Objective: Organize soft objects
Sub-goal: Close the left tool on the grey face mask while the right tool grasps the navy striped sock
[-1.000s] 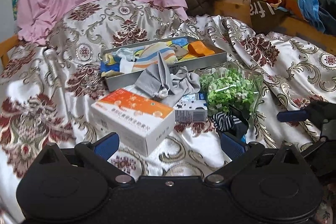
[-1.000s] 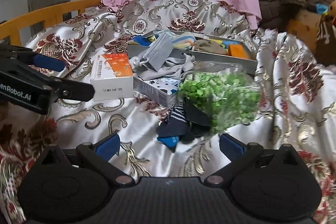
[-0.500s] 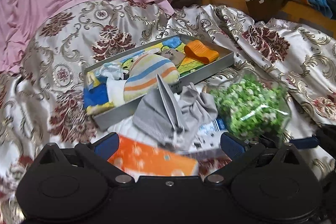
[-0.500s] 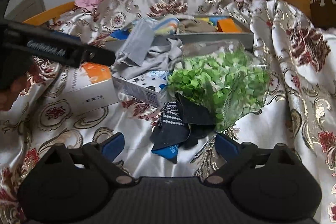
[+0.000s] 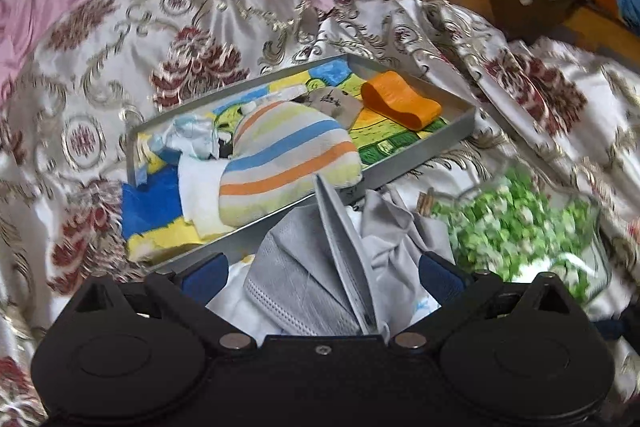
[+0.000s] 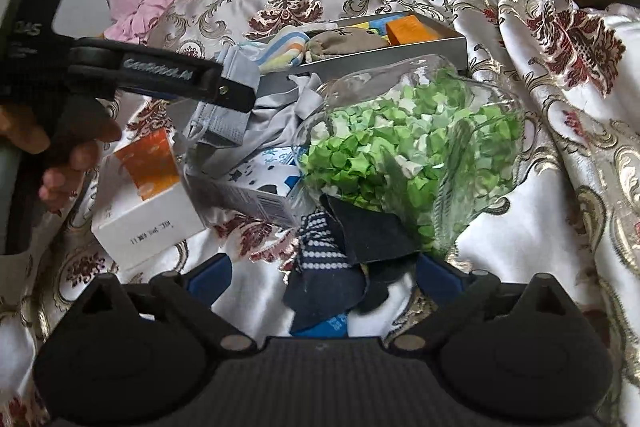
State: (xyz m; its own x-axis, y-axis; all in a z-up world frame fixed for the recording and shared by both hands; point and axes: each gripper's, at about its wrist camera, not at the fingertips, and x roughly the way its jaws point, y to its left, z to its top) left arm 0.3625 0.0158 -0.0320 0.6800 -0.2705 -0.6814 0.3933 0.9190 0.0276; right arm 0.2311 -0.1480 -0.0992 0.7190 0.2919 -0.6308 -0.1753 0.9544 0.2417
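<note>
Our left wrist camera sits just behind the left claw, looking forward and slightly down along its wide-spread fingers. It is very near a grey cloth lying between them, with the metal tray just ahead. Our right wrist camera looks the same way from behind the right claw, close over dark socks between its fingers, with a clear jar of green bits right in front. Both views share the tray, the jar and the grey cloth. In the right view we also see the left claw from the side, reaching in ahead and to the left.
</note>
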